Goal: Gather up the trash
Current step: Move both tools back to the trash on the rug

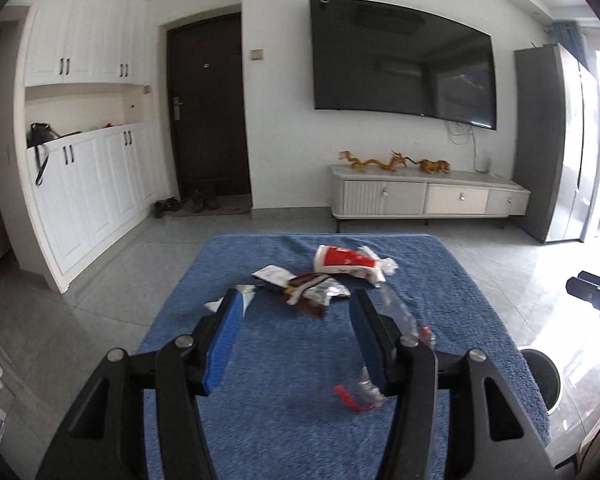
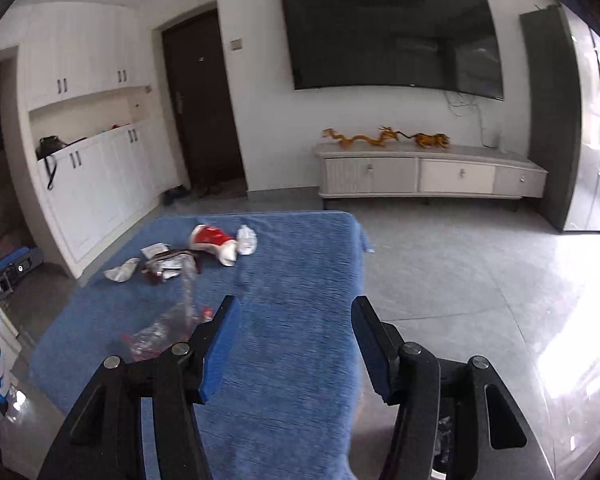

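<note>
Trash lies on a blue-towelled table (image 1: 284, 412): a crushed red-and-white cup (image 1: 346, 262), a dark snack wrapper (image 1: 314, 292), a white paper scrap (image 1: 272, 274), a silver foil piece (image 1: 240, 294) and clear plastic film with red bits (image 1: 396, 316). My left gripper (image 1: 296, 300) is open and empty, just short of the snack wrapper. My right gripper (image 2: 296, 306) is open and empty over the table's right part, with the cup (image 2: 212, 240), wrapper (image 2: 168, 264) and clear film (image 2: 160, 332) to its left.
A round bin (image 1: 542, 376) stands on the floor by the table's right edge; it also shows below my right gripper (image 2: 444, 440). A TV cabinet (image 1: 424, 196), wall TV, dark door and white cupboards line the far walls. Grey tiled floor surrounds the table.
</note>
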Demonstrator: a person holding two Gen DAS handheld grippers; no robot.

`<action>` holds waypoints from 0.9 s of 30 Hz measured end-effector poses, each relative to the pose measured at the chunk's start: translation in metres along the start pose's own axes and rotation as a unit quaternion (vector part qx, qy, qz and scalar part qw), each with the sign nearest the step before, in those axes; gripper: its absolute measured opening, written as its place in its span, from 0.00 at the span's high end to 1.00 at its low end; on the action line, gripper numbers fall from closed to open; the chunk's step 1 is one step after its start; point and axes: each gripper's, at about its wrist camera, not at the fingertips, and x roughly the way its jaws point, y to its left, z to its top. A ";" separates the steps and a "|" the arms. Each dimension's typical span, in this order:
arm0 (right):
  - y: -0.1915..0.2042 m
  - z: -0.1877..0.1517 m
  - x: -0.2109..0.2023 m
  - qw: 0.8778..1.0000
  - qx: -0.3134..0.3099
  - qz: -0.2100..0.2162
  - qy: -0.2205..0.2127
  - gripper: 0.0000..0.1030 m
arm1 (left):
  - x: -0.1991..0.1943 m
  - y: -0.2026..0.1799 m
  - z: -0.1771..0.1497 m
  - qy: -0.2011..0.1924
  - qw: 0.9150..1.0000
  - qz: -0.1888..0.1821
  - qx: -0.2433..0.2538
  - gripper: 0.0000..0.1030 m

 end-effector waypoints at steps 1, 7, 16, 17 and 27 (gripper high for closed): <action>0.005 0.002 0.001 1.000 -0.003 0.002 0.001 0.47 | 0.000 0.005 -0.001 0.001 1.000 0.001 -0.005 0.48; 0.030 0.010 0.009 1.000 -0.016 0.006 0.008 0.47 | 0.000 0.035 -0.009 0.004 0.999 0.007 -0.032 0.48; 0.055 0.020 0.030 0.999 -0.035 0.008 0.023 0.46 | 0.013 0.064 -0.017 0.017 0.998 0.007 -0.057 0.48; 0.057 0.021 0.033 0.999 -0.037 0.008 0.025 0.46 | 0.015 0.066 -0.018 0.019 0.998 0.007 -0.058 0.48; 0.065 0.027 0.076 0.998 -0.046 0.018 0.049 0.46 | 0.062 0.094 -0.038 0.077 0.994 0.001 -0.082 0.48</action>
